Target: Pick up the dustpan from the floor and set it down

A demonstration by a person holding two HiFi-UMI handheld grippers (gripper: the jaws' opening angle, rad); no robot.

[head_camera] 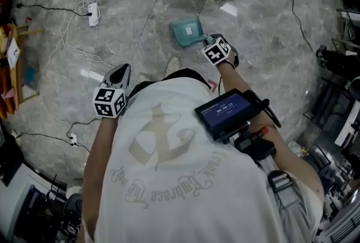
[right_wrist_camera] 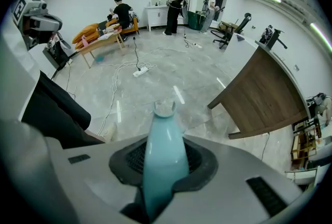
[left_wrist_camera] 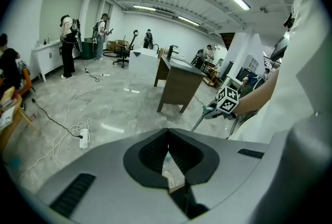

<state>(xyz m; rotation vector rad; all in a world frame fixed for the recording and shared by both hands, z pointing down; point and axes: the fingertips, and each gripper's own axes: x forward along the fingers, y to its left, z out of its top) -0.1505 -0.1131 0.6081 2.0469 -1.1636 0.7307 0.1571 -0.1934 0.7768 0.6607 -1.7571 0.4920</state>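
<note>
Teal plastic dustpan [head_camera: 187, 31] clamped by its handle in the right gripper [head_camera: 205, 40], low over the grey marble floor [head_camera: 112, 22].

Right jaws were closed on the dustpan's tapered teal handle [right_wrist_camera: 165, 150], which ran straight out along their line, so the long axis went from the jaws forward to the pan. In the head view the pan lay just beyond the jaw tips, up and to the left of the marker cube. Whether the pan's base touched the floor could not be told. The left gripper [head_camera: 119, 72] hung well apart at the person's other side, its jaws together on nothing. Setting the pan down looked like the right hand's work alone, lowering along that same axis.
</note>
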